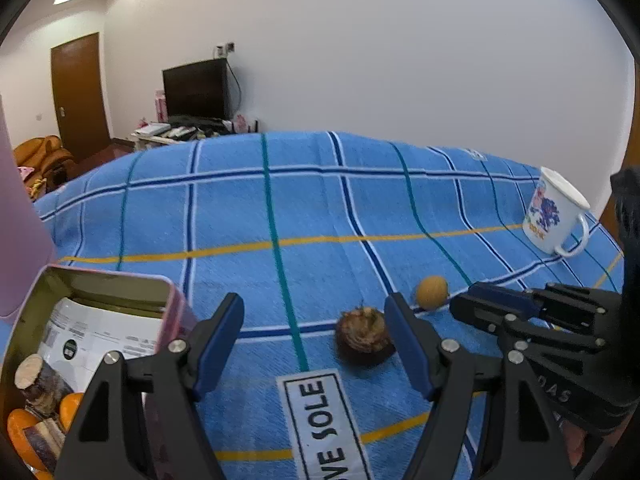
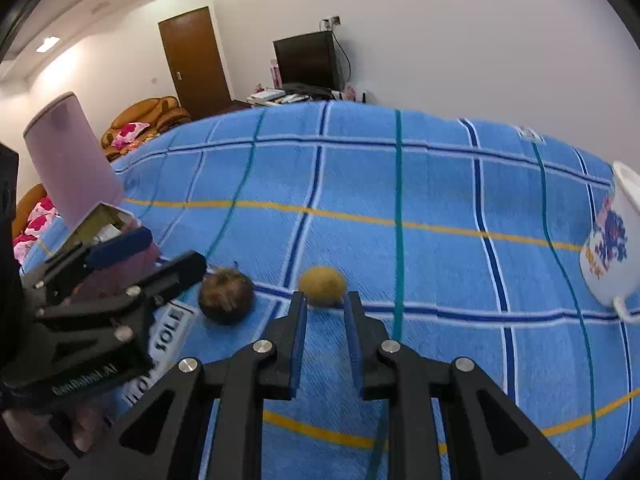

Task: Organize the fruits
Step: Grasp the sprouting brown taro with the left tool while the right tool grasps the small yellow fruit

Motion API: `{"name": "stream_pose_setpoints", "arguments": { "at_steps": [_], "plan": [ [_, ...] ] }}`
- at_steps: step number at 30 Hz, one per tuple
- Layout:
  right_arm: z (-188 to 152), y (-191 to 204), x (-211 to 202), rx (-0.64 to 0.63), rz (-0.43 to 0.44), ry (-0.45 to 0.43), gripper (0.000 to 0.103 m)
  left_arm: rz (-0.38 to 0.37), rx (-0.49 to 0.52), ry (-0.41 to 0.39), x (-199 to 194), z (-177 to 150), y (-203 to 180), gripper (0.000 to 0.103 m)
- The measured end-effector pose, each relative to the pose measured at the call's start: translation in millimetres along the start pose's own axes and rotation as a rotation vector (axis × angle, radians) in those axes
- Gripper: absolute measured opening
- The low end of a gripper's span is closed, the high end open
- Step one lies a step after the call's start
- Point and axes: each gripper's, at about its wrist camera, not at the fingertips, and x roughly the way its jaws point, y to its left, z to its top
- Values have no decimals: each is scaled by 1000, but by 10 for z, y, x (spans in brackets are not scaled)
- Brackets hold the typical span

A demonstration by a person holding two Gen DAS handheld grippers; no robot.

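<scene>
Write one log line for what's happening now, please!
left gripper: open, empty | right gripper: shut, empty, near yellow fruit | brown fruit: on cloth

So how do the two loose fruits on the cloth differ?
The dark fruit is larger, brown-purple and rough-topped; the yellow fruit is smaller, pale and smooth. The dark fruit sits ahead of the left gripper, the yellow fruit just beyond the right gripper. Both rest ungripped on the blue cloth.

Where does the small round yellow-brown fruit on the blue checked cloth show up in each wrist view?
Left wrist: small round yellow-brown fruit, right of centre, beyond the dark brown fruit.
Right wrist: centre, just past the right gripper fingertips.
Shared landmark: white enamel mug, far right.
</scene>
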Motion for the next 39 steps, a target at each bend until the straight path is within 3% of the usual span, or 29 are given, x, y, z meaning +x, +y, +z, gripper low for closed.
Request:
{"name": "stream_pose_setpoints", "arguments": {
  "at_steps": [11, 15, 17, 19, 21, 27, 39],
  "plan": [
    [-52, -295, -77, 122, -4, -29, 21, -97, 60, 124, 242, 3, -175, 73],
    [-39, -279, -109, 132, 5, -59, 23, -115, 56, 193, 376, -15, -182, 48],
    [-30, -260, -124, 126, 10, -74, 26, -129, 54, 193, 378, -18, -183, 44],
    [-16, -228, -114, 124, 15, -82, 40, -119, 67, 189, 363, -25, -214, 42],
    [0, -197, -93, 119, 33, -79, 47, -117, 62, 182, 348, -22, -206, 42],
    [82, -76, 25, 80, 15, -63, 48, -23, 9, 75, 199, 45, -50, 42],
    [150, 52, 356, 27, 26, 69, 47, 7, 3, 52, 152, 46, -9, 42]
  ]
}}
